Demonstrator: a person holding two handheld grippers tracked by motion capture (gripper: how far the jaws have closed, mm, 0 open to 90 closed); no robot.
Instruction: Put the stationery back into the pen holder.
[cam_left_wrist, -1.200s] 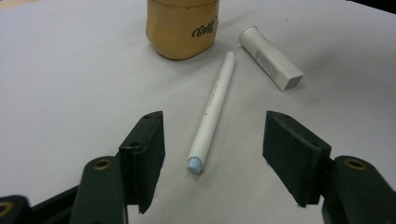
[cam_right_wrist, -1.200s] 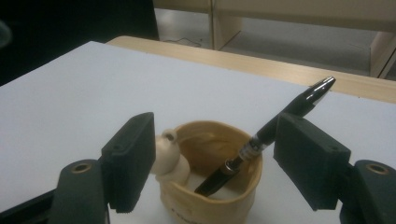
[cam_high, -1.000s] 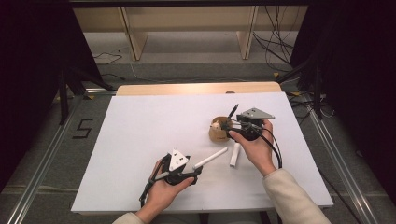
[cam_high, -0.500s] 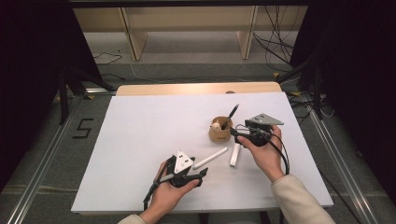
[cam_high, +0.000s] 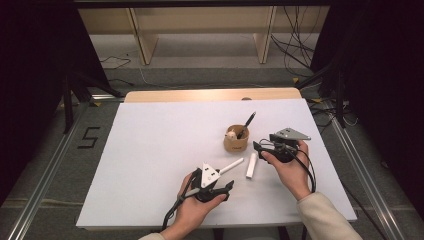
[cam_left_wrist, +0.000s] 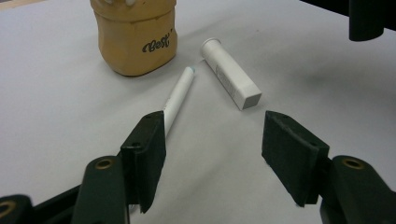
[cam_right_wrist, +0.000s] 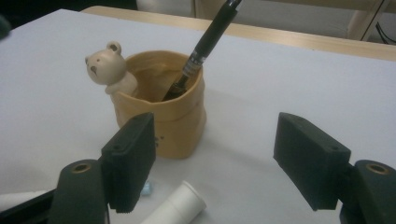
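Note:
A tan cup (cam_high: 236, 141) with a small bear figure (cam_right_wrist: 106, 65) on its rim stands right of the table's middle, and a black pen (cam_high: 248, 123) leans in it. In front of it a white pen (cam_high: 231, 166) and a white tube (cam_high: 251, 165) lie on the white tabletop (cam_high: 150, 150). My left gripper (cam_high: 226, 180) is open near the front edge, and the white pen's (cam_left_wrist: 180, 95) near end reaches its left jaw. My right gripper (cam_high: 259, 148) is open just right of the cup (cam_right_wrist: 161, 109), with nothing between its jaws. The tube (cam_right_wrist: 175, 205) lies below it.
A wooden strip (cam_high: 210, 95) runs along the table's far edge, with shelf legs and cables on the floor behind. The right gripper's jaw (cam_left_wrist: 369, 18) shows at the top right of the left gripper view. Bare white tabletop spreads to the left.
My right gripper has drawn back from the cup toward the right and nearer the person, leaving the black pen standing in the cup. The left gripper has shifted slightly right along the white pen.

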